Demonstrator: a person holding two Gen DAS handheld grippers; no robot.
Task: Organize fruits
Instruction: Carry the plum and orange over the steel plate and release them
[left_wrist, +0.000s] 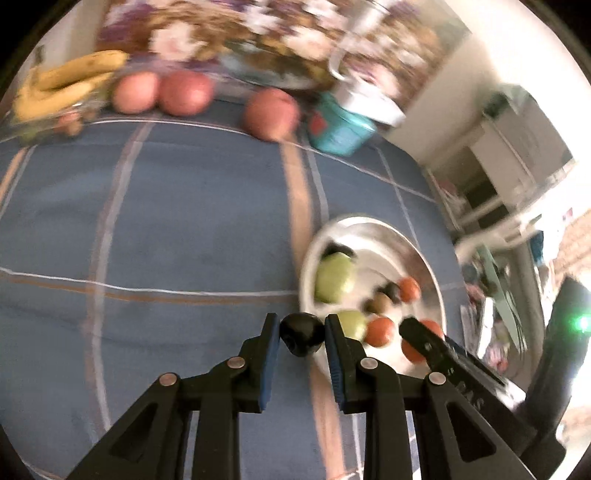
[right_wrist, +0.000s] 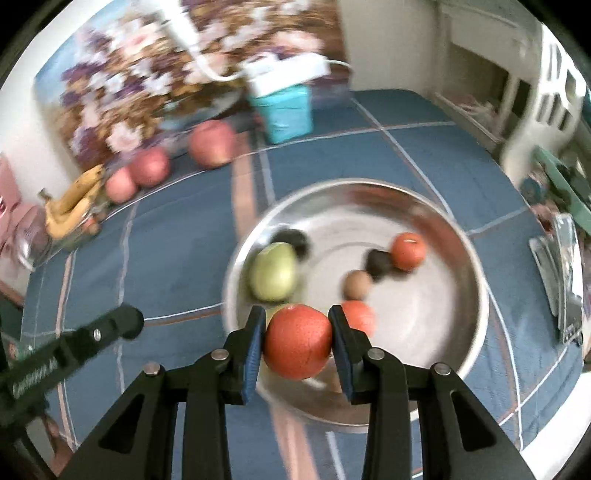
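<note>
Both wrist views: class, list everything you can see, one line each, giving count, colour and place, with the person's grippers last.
Metal bowl: one, silver, on the blue cloth.
Green fruits: at least two, in the bowl's left part.
Orange-red fruits: two loose in the bowl, one held.
Dark fruits: two in the bowl, one held.
Brown fruit: one, mid-bowl.
Apples: three, pinkish red, far edge.
Bananas: one bunch, yellow, far left.
Teal box: one, far side.
Cloth: blue, striped.
Left gripper: black, shut on dark fruit.
Right gripper: black, shut on orange-red fruit.
</note>
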